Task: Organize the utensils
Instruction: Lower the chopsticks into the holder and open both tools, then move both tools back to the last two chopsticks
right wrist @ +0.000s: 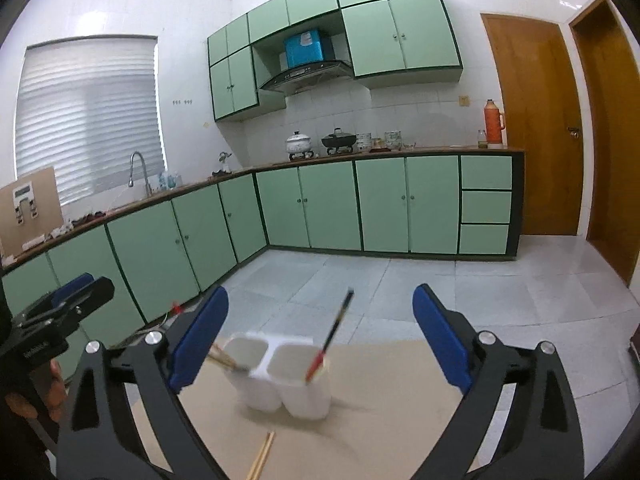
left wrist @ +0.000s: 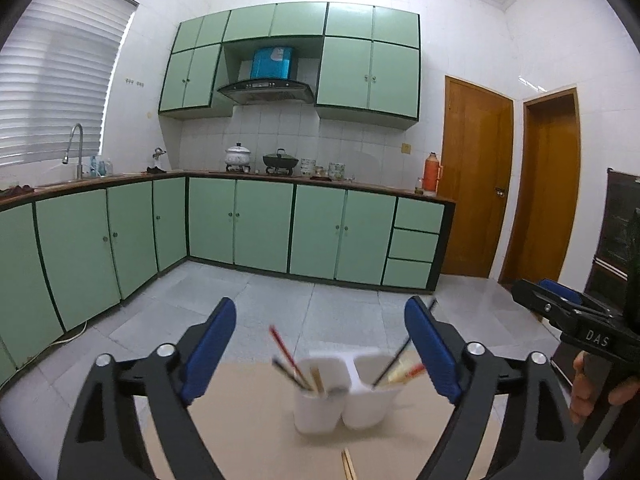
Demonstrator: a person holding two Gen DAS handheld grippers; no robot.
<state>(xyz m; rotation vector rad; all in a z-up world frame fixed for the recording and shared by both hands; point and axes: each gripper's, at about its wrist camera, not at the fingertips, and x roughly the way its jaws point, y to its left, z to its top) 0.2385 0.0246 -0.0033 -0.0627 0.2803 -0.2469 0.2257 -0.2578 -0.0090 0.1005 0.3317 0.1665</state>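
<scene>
A white two-compartment utensil holder (left wrist: 344, 396) stands on a tan table (left wrist: 248, 432); it also shows in the right wrist view (right wrist: 288, 380). Red-and-black chopsticks (left wrist: 286, 354) and wooden ones lean in its compartments; one red-black chopstick (right wrist: 330, 336) stands in the right compartment. A pair of wooden chopsticks (right wrist: 262, 456) lies on the table in front of the holder, also seen in the left wrist view (left wrist: 348, 464). My left gripper (left wrist: 320, 344) is open and empty, above and before the holder. My right gripper (right wrist: 320, 332) is open and empty, likewise.
The tan table (right wrist: 380, 420) stands over a grey tiled floor. Green cabinets and a counter with pots, a sink and an orange thermos (right wrist: 494, 124) line the far walls. Two wooden doors (left wrist: 476, 176) are at right.
</scene>
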